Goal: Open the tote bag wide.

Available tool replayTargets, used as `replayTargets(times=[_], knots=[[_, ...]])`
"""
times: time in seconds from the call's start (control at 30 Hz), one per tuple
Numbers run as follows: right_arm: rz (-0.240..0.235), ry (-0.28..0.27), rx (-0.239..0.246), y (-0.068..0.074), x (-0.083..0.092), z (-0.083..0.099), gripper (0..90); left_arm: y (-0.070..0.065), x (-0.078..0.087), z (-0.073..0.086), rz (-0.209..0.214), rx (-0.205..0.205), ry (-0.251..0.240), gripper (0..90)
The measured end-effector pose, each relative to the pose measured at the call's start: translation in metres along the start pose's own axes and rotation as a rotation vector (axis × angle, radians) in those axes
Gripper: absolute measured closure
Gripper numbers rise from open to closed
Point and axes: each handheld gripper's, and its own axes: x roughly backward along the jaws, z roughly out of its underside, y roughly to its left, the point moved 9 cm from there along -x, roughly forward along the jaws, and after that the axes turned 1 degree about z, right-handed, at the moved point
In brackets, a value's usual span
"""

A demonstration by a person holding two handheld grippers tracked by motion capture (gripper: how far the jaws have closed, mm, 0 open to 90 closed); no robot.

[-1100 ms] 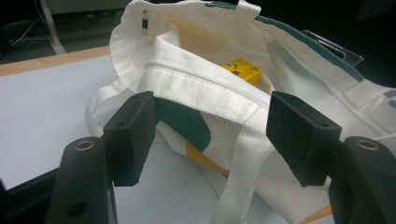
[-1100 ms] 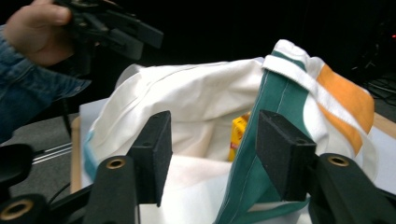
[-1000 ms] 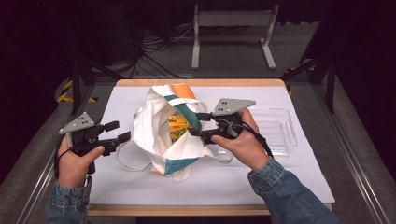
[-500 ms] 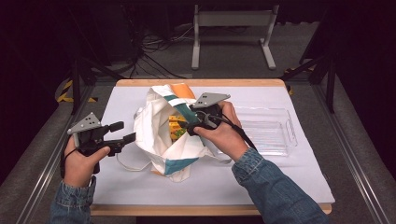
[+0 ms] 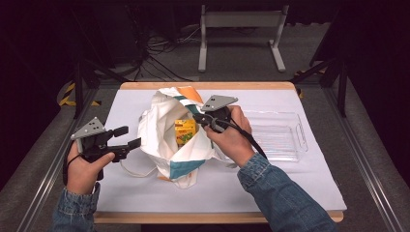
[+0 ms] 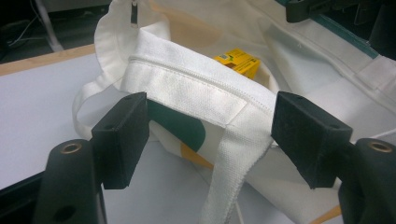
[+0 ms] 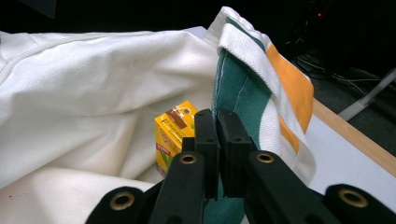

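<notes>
Two grippers work at one white canvas tote bag with green and orange patches (image 5: 167, 140), which lies open-mouthed on the white table cover (image 5: 290, 181). I have the right gripper (image 7: 215, 122) freshly clamped — its jaws have just closed on the bag's green-and-orange rim. My left gripper (image 6: 210, 128) stands wide, its pads either side of the near hem and white strap — not touching, as far as I can tell. Inside the bag stands a yellow drink carton (image 7: 173, 135); a clear plastic tray (image 5: 278, 137) sits beside it.
</notes>
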Motion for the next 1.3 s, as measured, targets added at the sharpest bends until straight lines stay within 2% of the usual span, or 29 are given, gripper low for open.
replayTargets(times=[0.2, 0.37, 0.57, 0.7, 0.8, 0.83, 0.9, 0.93, 0.97, 1.03, 1.1, 1.13, 1.17, 1.3], knots=[[-0.014, -0.037, -0.043, -0.002, 0.009, 0.0, 87.7, -0.001, -0.003, 0.003, 0.018, 0.037, 0.011, 25.2], [-0.009, -0.057, -0.057, -0.005, 0.015, 0.004, 87.7, -0.002, -0.009, 0.007, 0.046, 0.066, 0.034, 23.3], [-0.008, -0.071, -0.049, -0.004, 0.019, 0.005, 87.7, -0.007, -0.024, 0.018, 0.092, 0.086, 0.099, 15.4], [-0.011, -0.074, -0.038, -0.001, 0.02, 0.005, 87.6, -0.014, -0.033, 0.022, 0.139, 0.084, 0.128, 14.8], [-0.009, -0.07, -0.028, 0.0, 0.02, 0.006, 87.7, -0.019, -0.035, 0.021, 0.184, 0.079, 0.118, 22.5], [-0.01, -0.071, -0.027, 0.0, 0.02, 0.006, 87.6, -0.021, -0.034, 0.019, 0.195, 0.065, 0.111, 29.3], [-0.011, -0.072, -0.028, 0.0, 0.02, 0.006, 87.6, -0.023, -0.032, 0.018, 0.208, 0.064, 0.099, 44.1], [-0.012, -0.074, -0.028, 0.0, 0.02, 0.006, 87.7, -0.024, -0.031, 0.016, 0.219, 0.051, 0.089, 44.1], [-0.011, -0.075, -0.027, 0.0, 0.02, 0.005, 87.6, -0.025, -0.029, 0.014, 0.219, 0.043, 0.08, 53.3], [-0.011, -0.085, -0.027, 0.0, 0.022, 0.004, 87.7, -0.024, -0.025, 0.01, 0.178, -0.015, 0.068, 60.8], [-0.01, -0.092, -0.031, -0.001, 0.024, 0.004, 87.7, -0.025, -0.023, 0.01, 0.172, -0.017, 0.067, 63.4], [-0.008, -0.099, -0.035, -0.003, 0.025, 0.003, 87.7, -0.024, -0.018, 0.007, 0.136, -0.054, 0.069, 65.2], [-0.008, -0.099, -0.035, -0.003, 0.025, 0.003, 87.7, -0.024, -0.018, 0.007, 0.136, -0.054, 0.069, 66.6], [0.01, -0.116, -0.047, -0.009, 0.034, 0.006, 87.7, -0.017, -0.006, 0.006, 0.065, -0.097, 0.089, 68.7]])
